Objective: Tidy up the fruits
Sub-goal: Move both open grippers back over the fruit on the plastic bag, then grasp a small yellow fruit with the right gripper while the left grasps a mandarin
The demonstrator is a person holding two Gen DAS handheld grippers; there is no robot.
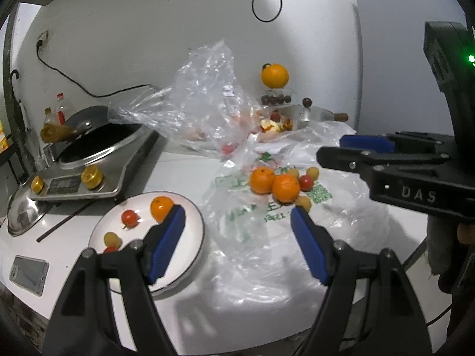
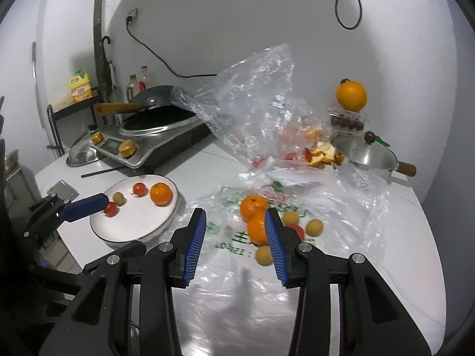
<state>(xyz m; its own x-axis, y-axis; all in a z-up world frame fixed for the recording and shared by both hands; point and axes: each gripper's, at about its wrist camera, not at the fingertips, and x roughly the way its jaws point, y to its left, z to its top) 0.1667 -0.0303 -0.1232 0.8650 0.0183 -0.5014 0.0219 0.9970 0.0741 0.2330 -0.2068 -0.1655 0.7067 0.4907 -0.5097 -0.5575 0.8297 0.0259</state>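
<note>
Both tools empty. Left tool (image 1: 237,216) stood wide, hovering at the plate (image 1: 190,255) edge; right tool (image 2: 234,228) set narrower, nothing between the pads, aimed at the loose pile.

Fruit split in two lots. On the plate, near left: one orange (image 1: 161,207), a tomato (image 1: 129,218), a small yellow fruit (image 1: 111,238), another red one at the near rim. On the printed plastic bag (image 2: 341,252) spread over the bench (image 2: 207,160), right of the plate: two oranges (image 2: 257,230) touching, plus small yellow and red fruit just beside them.

Handling, judged: oranges firm, round, moderately heavy, likely to roll; best taken across the widest middle, pads square. Tomatoes soft, thin-skinned, easily bruised; light squeeze only. Small yellow ones light, likely to squirt out of a fast close. Bag film slick and loose; could get pinched with the fruit, so better to come from above.
</note>
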